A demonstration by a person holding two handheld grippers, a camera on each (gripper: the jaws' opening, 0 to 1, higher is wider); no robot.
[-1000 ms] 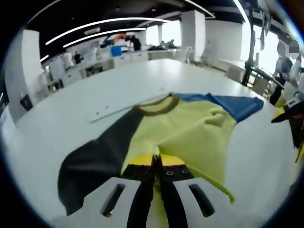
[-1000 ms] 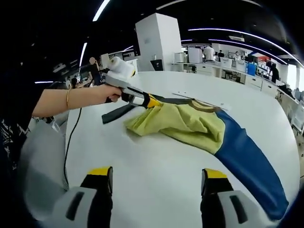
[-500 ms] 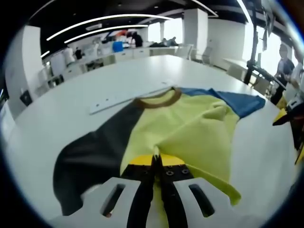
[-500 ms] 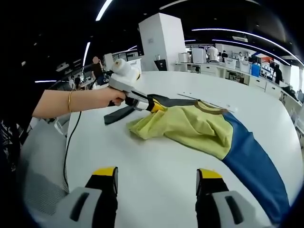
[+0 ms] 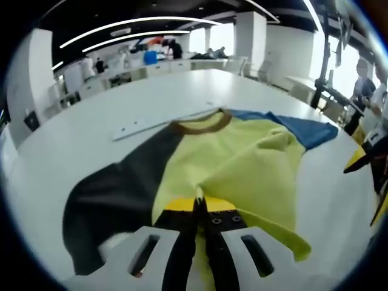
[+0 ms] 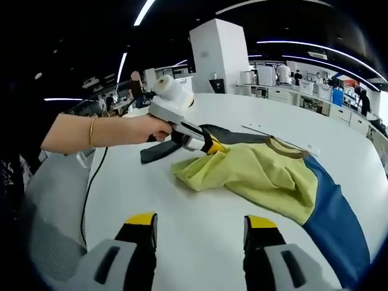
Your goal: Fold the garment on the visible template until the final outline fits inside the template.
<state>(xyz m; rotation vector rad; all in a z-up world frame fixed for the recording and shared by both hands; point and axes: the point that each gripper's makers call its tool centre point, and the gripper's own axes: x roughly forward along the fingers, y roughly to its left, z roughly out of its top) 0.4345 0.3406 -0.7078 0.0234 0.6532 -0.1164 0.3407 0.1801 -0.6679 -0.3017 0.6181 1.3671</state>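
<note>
Left gripper view shows my left gripper (image 5: 199,206) clenched on the shirt (image 5: 242,163) hem at 6 o'clock, right gripper (image 6: 200,225) released, folding barely begun, sleeves still spread.

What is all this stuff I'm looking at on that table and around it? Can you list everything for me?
shirt: one, yellow body with a brown collar, one black sleeve and one blue sleeve, lying rumpled on the table.
flat strip: one, white, on the table just beyond the collar.
table: one, white, large, bearing the shirt.
pillar: one, white, behind the table.
cable: one, black, trailing from the left gripper off the table edge.
people: several, small, at distant benches.
hand: one, with a gold bracelet, holding the left gripper.
left gripper: white with yellow tips, shut on the shirt's yellow cloth.
right gripper: same colours, jaws apart above bare table.
</note>
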